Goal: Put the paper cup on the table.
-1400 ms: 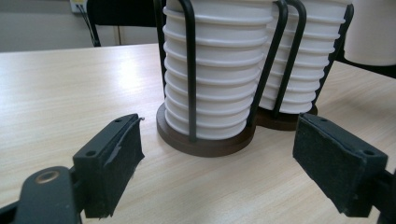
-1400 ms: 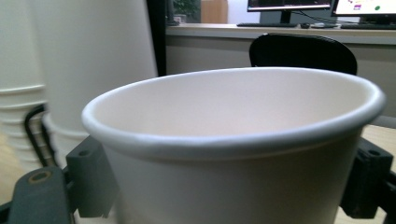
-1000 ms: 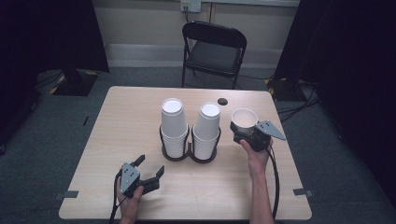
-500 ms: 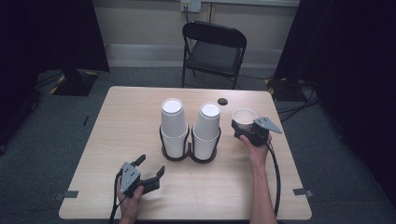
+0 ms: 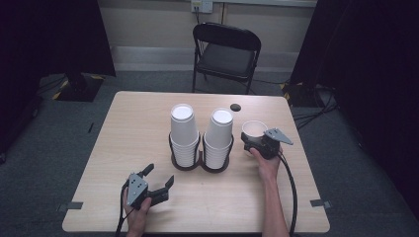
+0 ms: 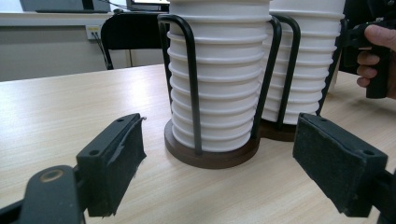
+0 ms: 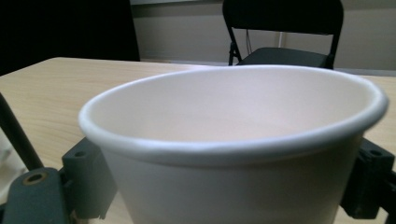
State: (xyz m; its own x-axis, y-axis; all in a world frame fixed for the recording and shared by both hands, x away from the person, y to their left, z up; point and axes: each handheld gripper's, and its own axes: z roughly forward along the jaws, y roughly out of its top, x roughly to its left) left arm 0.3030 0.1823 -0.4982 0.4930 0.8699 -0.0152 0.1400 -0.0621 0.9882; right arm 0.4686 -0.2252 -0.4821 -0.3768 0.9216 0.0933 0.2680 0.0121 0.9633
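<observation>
The right gripper [image 5: 253, 139] has its jaws clamped on a single white paper cup [image 5: 255, 130], one jaw against each side of the cup's wall, as the right gripper view shows with the cup [image 7: 233, 154] sitting upright between the two black jaws and its open mouth facing up. In the high view this cup sits just beyond the jaws, at the right end of the tabletop [image 5: 123, 143], close beside the nearer of the two stacks but apart from it. The left gripper [image 5: 160, 183] rests low near the front edge with its jaws spread wide and nothing between them. Straight ahead of those released jaws, in the left gripper view, stands a black wire cup holder [image 6: 191, 88] on a round dark base, carrying a tall stack of white cups [image 6: 217, 79]; a second stack [image 6: 303, 65] in its own wire frame stands just beyond and to one side of the first, the two bases touching. Past that second stack, the person's right hand [image 6: 378, 56] is seen on its gripper's handle. Beyond both grippers, a small dark disc [image 5: 235, 106] lies on the tabletop, and a black folding chair [image 5: 225, 52] stands behind the far edge.
</observation>
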